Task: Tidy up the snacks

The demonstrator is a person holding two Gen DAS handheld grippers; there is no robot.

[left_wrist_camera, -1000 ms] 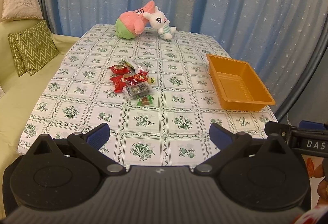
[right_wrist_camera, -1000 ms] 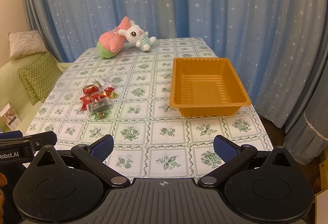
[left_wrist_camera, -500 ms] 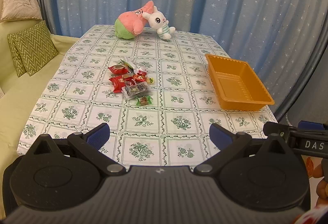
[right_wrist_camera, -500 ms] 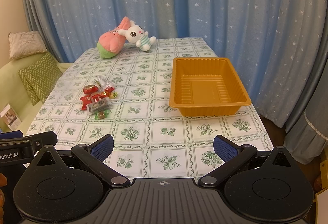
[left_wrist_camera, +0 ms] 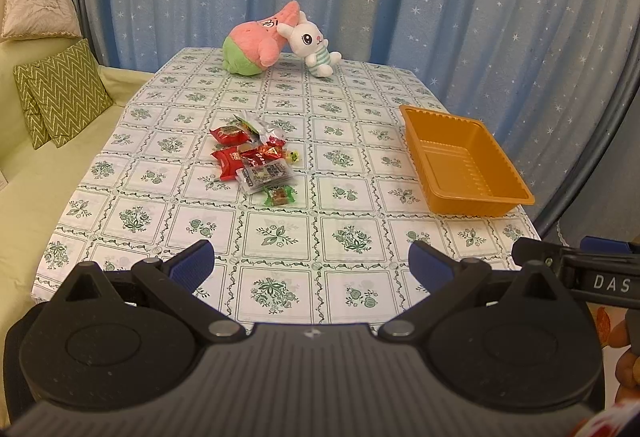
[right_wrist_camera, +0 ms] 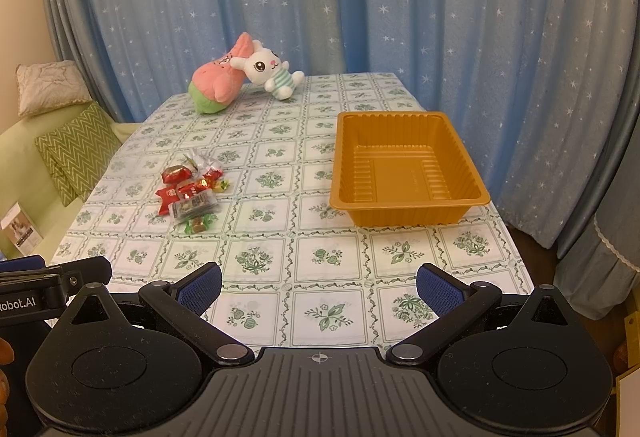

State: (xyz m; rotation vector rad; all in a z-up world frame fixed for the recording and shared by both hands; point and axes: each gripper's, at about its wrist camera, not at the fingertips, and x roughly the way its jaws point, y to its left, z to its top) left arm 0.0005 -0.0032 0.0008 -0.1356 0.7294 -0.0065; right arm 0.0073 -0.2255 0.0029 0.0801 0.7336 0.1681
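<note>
So the snack pile (left_wrist_camera: 256,163) sits mid-table, well left of the empty orange tray (left_wrist_camera: 464,165). Nothing's started: your left claw (left_wrist_camera: 311,264) and right claw (right_wrist_camera: 319,286) both hover spread, empty, at the near edge. Next, reach for a wrapper.

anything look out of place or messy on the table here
The snack packets lie in a loose jumbled heap on the tablecloth, while the orange tray beside them sits empty. At the far edge, two plush toys lie tipped against each other.
</note>
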